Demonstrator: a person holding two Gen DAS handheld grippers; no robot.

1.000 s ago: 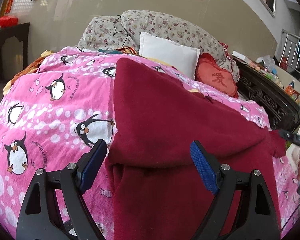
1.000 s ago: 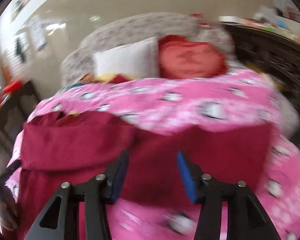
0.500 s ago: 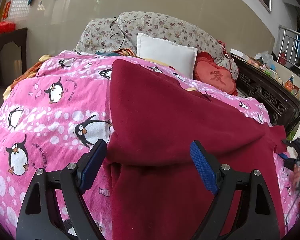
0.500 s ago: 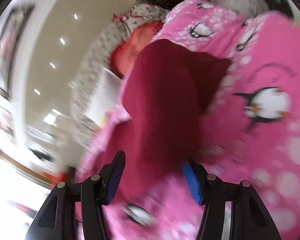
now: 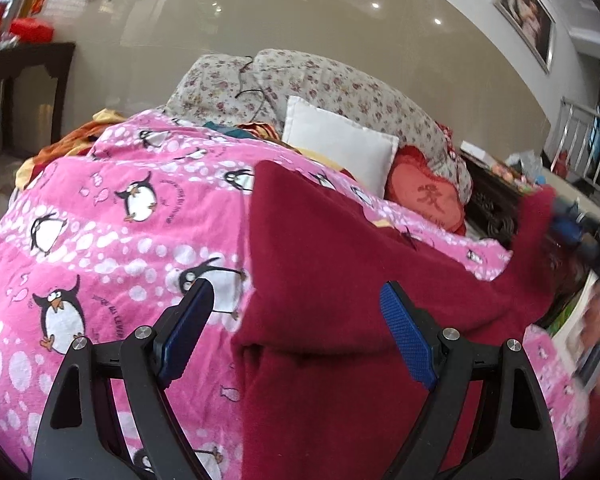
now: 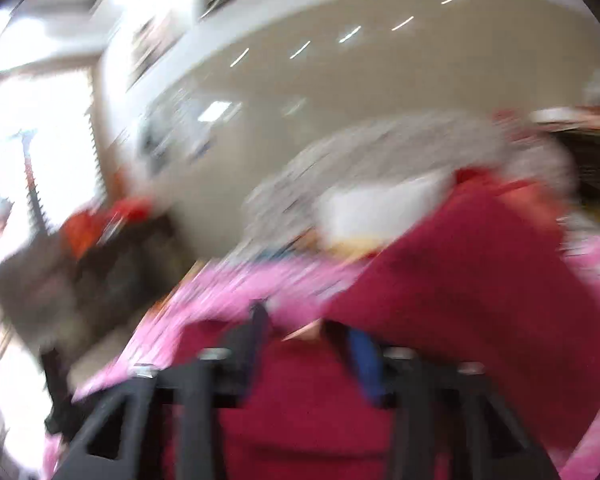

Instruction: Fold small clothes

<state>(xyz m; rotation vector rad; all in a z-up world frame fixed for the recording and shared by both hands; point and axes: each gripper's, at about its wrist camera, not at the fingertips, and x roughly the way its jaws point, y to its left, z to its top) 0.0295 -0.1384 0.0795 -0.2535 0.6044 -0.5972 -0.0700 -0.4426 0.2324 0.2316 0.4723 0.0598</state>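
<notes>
I see the left gripper (image 5: 296, 312) fingers apart above the maroon garment (image 5: 340, 264). The right gripper (image 6: 308, 340) fingers clamp the garment's lifted corner; that view is blurred.

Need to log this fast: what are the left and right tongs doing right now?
Left tongs: open, holding nothing, over the dark red garment.
Right tongs: closed on the garment's lifted edge, though the view is blurred.

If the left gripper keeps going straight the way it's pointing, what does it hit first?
Most likely the dark red fleece garment spread on the pink penguin blanket; the open left gripper aims at its folded edge, though depth is uncertain.
</notes>
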